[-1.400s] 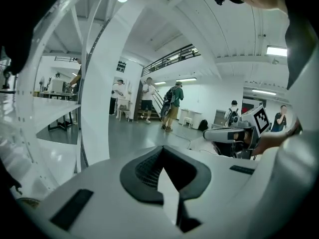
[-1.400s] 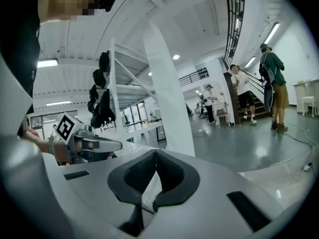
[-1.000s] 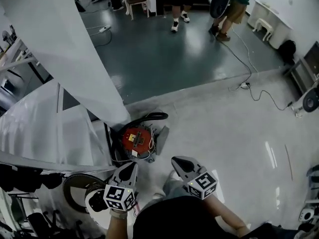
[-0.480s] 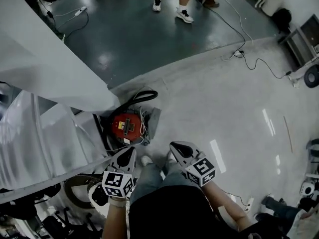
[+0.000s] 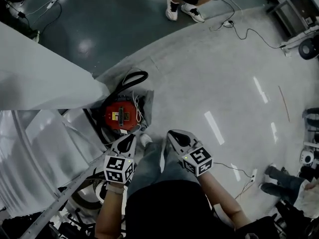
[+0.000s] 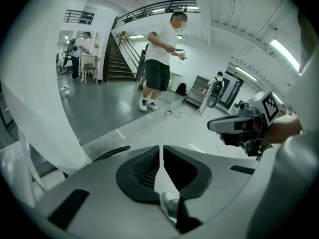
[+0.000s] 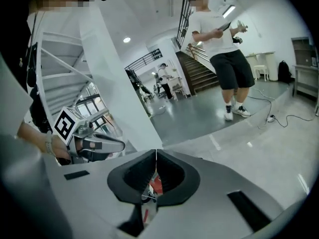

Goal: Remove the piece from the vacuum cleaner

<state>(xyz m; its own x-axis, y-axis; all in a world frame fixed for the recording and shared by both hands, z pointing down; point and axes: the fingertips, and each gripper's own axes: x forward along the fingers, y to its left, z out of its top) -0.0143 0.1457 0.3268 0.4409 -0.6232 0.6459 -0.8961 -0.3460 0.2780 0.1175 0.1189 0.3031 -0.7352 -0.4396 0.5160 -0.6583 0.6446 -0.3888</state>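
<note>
Task not begun, by the look of it: vacuum cleaner [image 5: 121,116] sits on the floor at 12 o'clock from the left gripper [image 5: 127,142], untouched. Left gripper and right gripper [image 5: 178,138] both have jaws closed together on nothing, neither reaching it yet.

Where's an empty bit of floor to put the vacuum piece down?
The pale grey floor right of the round red vacuum cleaner is bare up to the dark glossy floor. The left is crowded: white plastic sheeting hangs against the vacuum.
</note>
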